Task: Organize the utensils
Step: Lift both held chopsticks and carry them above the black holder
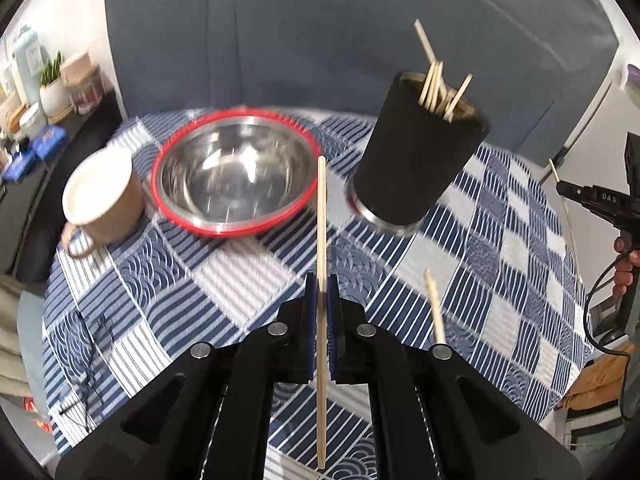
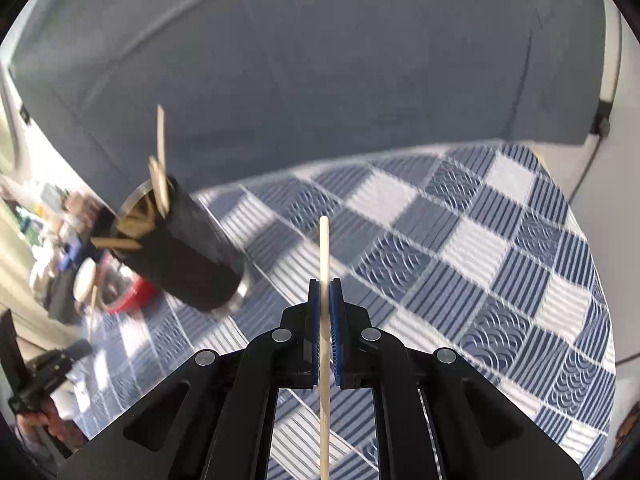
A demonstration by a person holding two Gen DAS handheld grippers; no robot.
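My left gripper [image 1: 321, 288] is shut on a wooden chopstick [image 1: 321, 216] that points ahead over the table. A black cup [image 1: 412, 160] holding several chopsticks stands ahead to its right. Another chopstick [image 1: 435, 307] lies on the cloth near my right finger. My right gripper [image 2: 325, 292] is shut on a second chopstick [image 2: 324, 248]; the black cup [image 2: 188, 252] is to its left. The right gripper also shows at the right edge of the left wrist view [image 1: 560, 189].
A steel bowl with a red rim [image 1: 236, 176] and a beige mug [image 1: 104, 196] stand on the blue checked tablecloth [image 1: 500, 248]. A grey sofa [image 1: 320, 40] is behind the table. A cluttered shelf [image 1: 36, 92] is at the far left.
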